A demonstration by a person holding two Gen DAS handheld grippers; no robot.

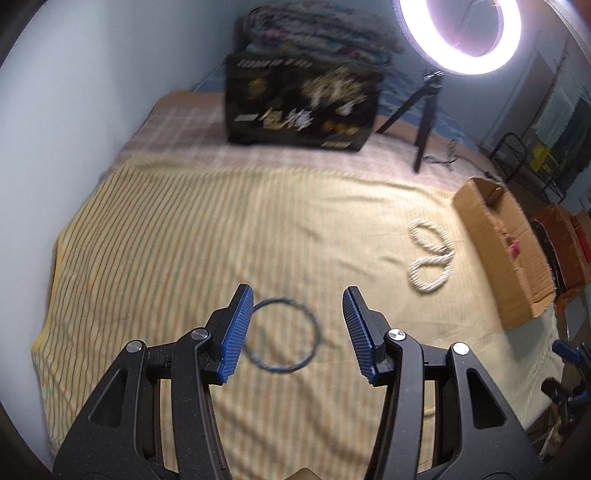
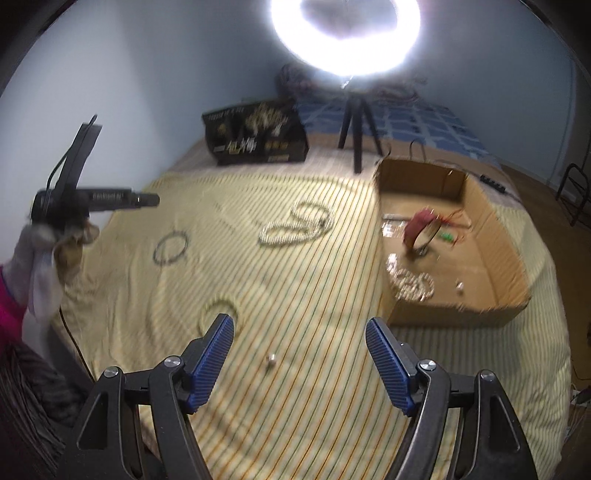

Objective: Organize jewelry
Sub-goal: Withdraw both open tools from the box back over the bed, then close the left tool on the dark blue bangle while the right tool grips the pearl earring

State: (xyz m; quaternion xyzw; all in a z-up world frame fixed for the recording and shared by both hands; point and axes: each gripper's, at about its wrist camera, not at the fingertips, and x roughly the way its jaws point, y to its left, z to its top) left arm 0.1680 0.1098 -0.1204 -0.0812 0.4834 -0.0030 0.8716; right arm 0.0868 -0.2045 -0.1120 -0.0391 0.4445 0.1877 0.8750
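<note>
Jaws of the left gripper [image 1: 297, 328] stood spread, empty, with a dark bangle [image 1: 282, 335] lying on the striped sheet [image 1: 166, 240] between them. At two o'clock lay a pearl necklace [image 1: 430, 254], and beyond it a cardboard box [image 1: 502, 273]. The right gripper [image 2: 299, 363] was spread too, holding nothing, a small bead [image 2: 271, 360] just ahead of it and a thin ring [image 2: 218, 315] at eleven o'clock. Farther off, at twelve, stood a black box [image 1: 303, 107], with a ring light [image 1: 461, 33] at one.

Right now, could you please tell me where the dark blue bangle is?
In the left wrist view, the dark blue bangle lies on the striped sheet, between the left gripper's open jaws.
</note>
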